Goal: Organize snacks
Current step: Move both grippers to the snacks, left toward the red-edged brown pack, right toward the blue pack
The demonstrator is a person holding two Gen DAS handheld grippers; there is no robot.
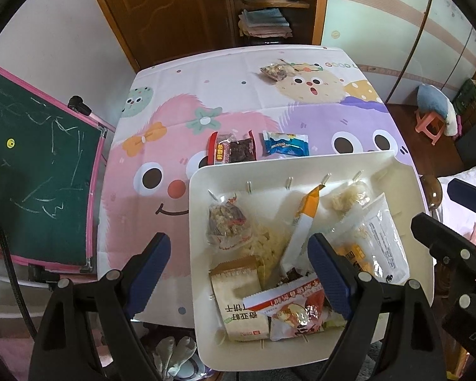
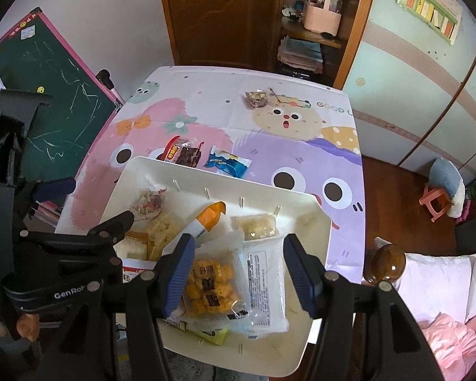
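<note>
A cream tray [image 1: 358,165] [image 2: 142,166] sits at the table's near edge and holds several snack packets. On the cloth beyond it lie a red-and-dark packet [image 1: 233,150] [image 2: 182,152] and a blue packet [image 1: 285,146] [image 2: 227,162]. A clear packet of mixed nuts [image 1: 274,71] [image 2: 257,98] lies at the far side. My left gripper [image 1: 239,273] is open above the tray's left part, holding nothing. My right gripper [image 2: 239,273] is open above a yellow snack bag [image 2: 211,285] and a white packet [image 2: 263,282] in the tray.
The table wears a cartoon-monster cloth [image 1: 206,101]. A green chalkboard with a pink frame [image 1: 38,171] leans at the left. A wooden door and shelf [image 2: 301,19] stand behind. A pink stool [image 2: 438,203] and bedding [image 2: 444,285] are at the right.
</note>
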